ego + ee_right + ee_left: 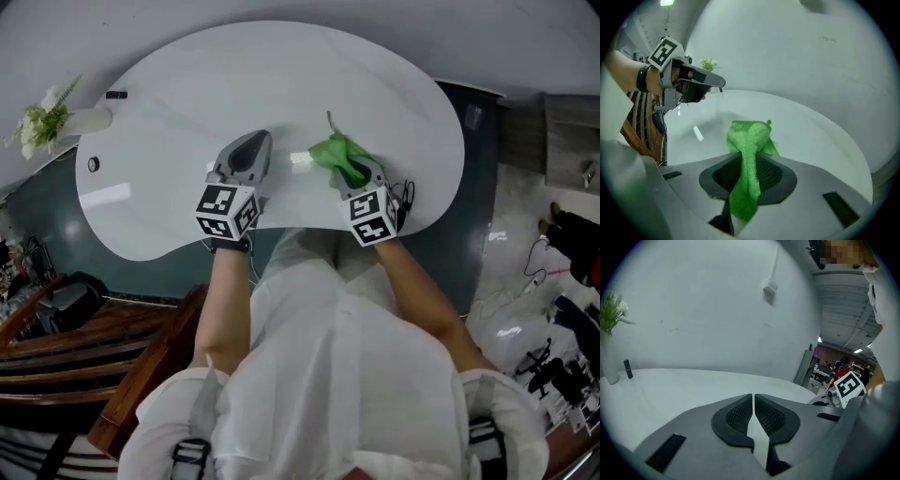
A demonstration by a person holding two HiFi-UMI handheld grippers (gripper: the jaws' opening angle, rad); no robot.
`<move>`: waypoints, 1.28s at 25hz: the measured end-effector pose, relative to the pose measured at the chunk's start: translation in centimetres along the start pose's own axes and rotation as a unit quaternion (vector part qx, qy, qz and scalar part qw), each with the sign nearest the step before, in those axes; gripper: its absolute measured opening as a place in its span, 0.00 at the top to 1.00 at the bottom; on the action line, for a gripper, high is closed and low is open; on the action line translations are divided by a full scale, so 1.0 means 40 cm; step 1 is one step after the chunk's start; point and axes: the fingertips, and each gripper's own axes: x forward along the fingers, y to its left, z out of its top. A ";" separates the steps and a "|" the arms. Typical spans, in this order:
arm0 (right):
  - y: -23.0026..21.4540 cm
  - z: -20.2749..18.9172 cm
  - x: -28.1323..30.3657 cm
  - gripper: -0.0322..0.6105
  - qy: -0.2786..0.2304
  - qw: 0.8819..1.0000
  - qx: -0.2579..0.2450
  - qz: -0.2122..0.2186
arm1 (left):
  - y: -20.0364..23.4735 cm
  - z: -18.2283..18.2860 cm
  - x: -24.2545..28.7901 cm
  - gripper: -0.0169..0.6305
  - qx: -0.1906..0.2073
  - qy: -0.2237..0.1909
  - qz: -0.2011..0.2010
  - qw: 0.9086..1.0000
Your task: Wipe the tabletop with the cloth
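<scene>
A person stands at a white kidney-shaped tabletop (281, 84), seen from above, a gripper in each hand. The right gripper (354, 174), just inside the tabletop's near edge, is clamped on a green cloth (339, 159). The cloth is bunched into a narrow strip. Its long axis runs along the jaws, with the free end pointing away from the person toward the tabletop's middle. Whether it touches the surface is unclear. The left gripper (251, 142) hovers beside it over the tabletop's near half, jaws pressed together on nothing. The wiping stroke seems about to start (the cloth is gripped, not spread). The next move likely calls for pressing the free end down flat and sweeping across the tabletop.
</scene>
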 end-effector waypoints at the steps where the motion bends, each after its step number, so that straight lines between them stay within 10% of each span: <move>1: -0.027 -0.018 -0.016 0.83 0.002 1.000 0.009 -0.009 | -0.011 0.003 0.009 0.93 0.002 0.000 -0.003 1.000; 19: -0.394 -0.321 -0.286 0.83 0.022 0.987 0.110 -0.117 | -0.179 0.011 0.093 0.93 0.008 -0.003 -0.003 1.000; 32: -0.411 -0.415 -0.368 0.83 0.039 0.965 0.163 -0.200 | -0.172 -0.057 0.017 0.93 -0.002 0.004 0.000 1.000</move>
